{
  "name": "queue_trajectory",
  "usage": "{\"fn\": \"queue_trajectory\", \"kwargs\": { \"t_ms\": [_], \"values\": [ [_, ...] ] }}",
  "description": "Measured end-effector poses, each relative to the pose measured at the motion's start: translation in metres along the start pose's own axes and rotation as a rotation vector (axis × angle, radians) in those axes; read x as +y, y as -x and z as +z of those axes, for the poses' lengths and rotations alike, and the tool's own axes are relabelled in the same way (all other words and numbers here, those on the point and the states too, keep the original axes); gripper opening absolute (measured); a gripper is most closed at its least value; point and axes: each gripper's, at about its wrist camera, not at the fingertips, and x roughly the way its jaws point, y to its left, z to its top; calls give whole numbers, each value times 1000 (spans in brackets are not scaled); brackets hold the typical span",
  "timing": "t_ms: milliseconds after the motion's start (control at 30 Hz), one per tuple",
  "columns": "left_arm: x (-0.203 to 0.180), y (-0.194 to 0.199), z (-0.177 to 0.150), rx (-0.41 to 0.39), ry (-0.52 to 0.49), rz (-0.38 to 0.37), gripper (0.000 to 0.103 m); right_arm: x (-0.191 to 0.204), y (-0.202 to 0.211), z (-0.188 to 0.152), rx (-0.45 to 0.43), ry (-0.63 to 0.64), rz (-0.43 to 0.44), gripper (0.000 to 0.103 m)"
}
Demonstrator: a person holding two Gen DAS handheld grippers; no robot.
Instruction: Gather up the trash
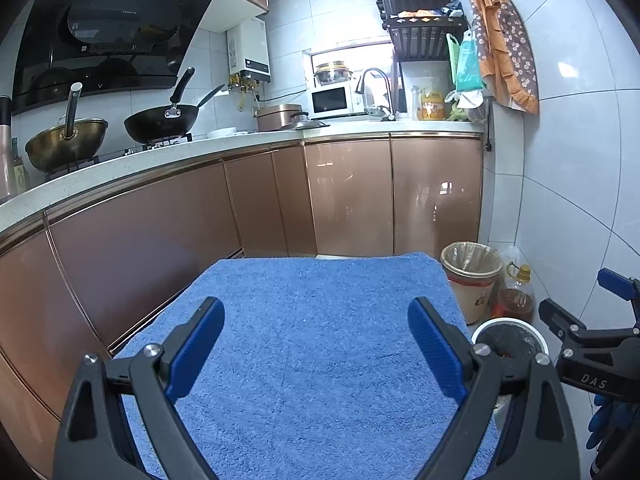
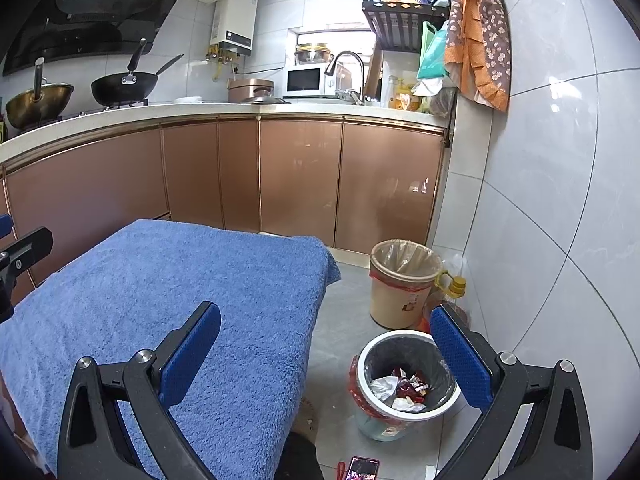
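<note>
The left gripper [image 1: 316,344] hangs over the blue towel [image 1: 312,320] with its two blue-padded fingers spread wide and nothing between them. The right gripper [image 2: 326,356] is likewise wide open and empty; its left finger sits above the towel's [image 2: 168,300] near right edge, its right finger above the floor beside the wall. In the left wrist view the right gripper [image 1: 580,308] shows only as a black arm and a blue tip at the frame's right edge, with what looks like a blue-gloved hand [image 1: 608,420] below it, mostly cut off.

The towel lies bare across a raised surface whose legs and sides are hidden. On the floor just right of it stands a small white-rimmed bin [image 2: 406,384] with a dark liner. The trash [image 2: 404,390] lies inside it: red wrappers and crumpled white paper, too jumbled to count. From the left wrist view the same bin [image 1: 510,338] is half hidden behind the left gripper's right finger, its contents not visible.

Behind it, near the wall, stands a taller beige bin [image 2: 402,284] with a clear liner, and just beside that a yellow-capped oil bottle [image 2: 454,286], partly blocked by the right finger. A phone [image 2: 362,469] lies on the floor at the bottom edge, cut off. Copper-coloured cabinets [image 2: 300,176] fill the background.
</note>
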Motion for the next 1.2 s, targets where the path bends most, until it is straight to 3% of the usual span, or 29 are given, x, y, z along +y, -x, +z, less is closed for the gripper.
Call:
{"fn": "queue_trajectory", "kwargs": {
  "t_ms": [1200],
  "values": [
    [2,-3,-4,34,6,-4,93,-3,-3,-3,5,-5,-9,103]
  ]
}}
